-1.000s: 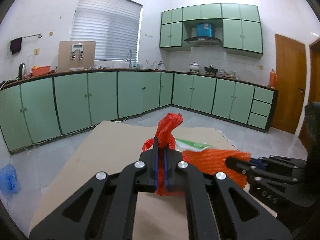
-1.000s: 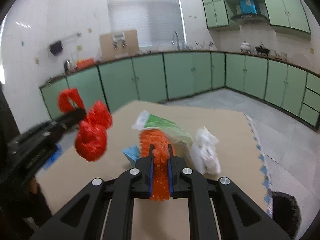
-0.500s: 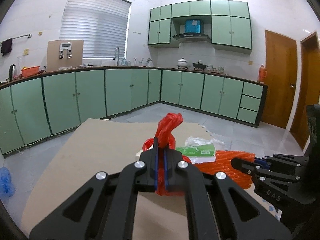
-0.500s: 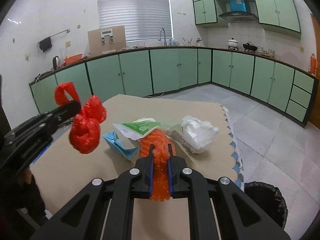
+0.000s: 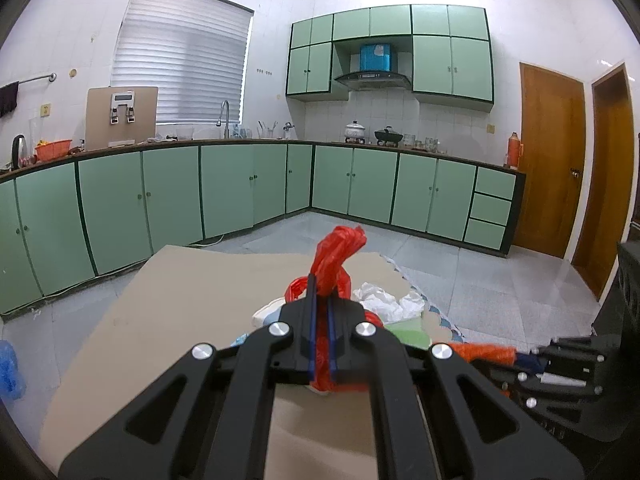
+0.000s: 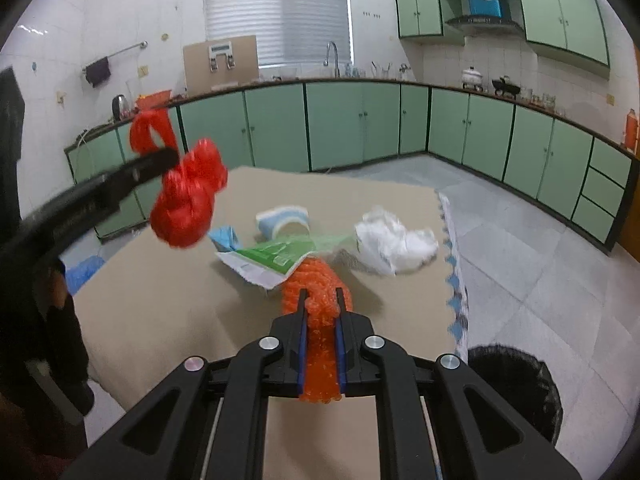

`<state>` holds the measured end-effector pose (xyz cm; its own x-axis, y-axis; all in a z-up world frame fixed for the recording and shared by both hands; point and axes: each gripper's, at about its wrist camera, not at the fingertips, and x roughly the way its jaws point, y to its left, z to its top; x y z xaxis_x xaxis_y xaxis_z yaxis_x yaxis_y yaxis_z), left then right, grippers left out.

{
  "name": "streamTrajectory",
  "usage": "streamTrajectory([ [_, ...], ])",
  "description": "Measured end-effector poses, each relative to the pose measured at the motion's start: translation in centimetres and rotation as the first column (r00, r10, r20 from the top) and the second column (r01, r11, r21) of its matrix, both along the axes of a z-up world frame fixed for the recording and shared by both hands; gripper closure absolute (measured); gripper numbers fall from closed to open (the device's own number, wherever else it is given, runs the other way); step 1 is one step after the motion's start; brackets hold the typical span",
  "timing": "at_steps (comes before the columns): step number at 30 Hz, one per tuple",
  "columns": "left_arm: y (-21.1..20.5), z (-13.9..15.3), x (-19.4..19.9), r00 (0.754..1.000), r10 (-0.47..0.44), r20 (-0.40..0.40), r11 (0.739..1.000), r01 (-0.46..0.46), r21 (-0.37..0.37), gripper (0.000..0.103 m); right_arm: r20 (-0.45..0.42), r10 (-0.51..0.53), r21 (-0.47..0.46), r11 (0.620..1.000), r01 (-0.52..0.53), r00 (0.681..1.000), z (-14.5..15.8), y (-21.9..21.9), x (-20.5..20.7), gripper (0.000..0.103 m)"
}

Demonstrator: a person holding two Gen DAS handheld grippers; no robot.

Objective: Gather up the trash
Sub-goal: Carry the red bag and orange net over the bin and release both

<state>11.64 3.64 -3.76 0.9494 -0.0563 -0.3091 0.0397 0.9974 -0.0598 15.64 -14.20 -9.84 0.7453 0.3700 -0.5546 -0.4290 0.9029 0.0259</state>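
Green kitchen, tan table | left jaws clamp red bag | right jaws clamp orange net

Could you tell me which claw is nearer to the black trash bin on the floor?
Right. The right claw, shut on orange mesh, sits just beside the trash bin; the left claw, holding a red bag, hangs across the table.

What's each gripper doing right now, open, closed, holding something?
Left gripper: closed on the red plastic bag.
Right gripper: closed on the orange mesh net.
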Motion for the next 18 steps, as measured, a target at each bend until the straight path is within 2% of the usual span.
streamTrajectory([
  [4,-0.5,-0.5,-0.1,1.0,-0.008,-0.014,1.0,0.008,0.002,0.1,-0.015,-0.028,-0.005,1.0,0.028,0.999,-0.8,-1.1,-0.7,0.092],
  [10,-1.6,-0.9,-0.4,0.999,-0.042,-0.025,0.999,0.042,0.001,0.1,-0.006,-0.108,-0.066,0.992,0.108,0.994,-0.7,-2.9,-1.5,0.092],
  [18,-3.3,-0.9,-0.8,0.997,-0.079,-0.018,0.997,0.079,0.0,0.1,0.062,-0.167,-0.062,0.983,0.171,0.984,1.1,-5.0,-2.7,0.092],
])
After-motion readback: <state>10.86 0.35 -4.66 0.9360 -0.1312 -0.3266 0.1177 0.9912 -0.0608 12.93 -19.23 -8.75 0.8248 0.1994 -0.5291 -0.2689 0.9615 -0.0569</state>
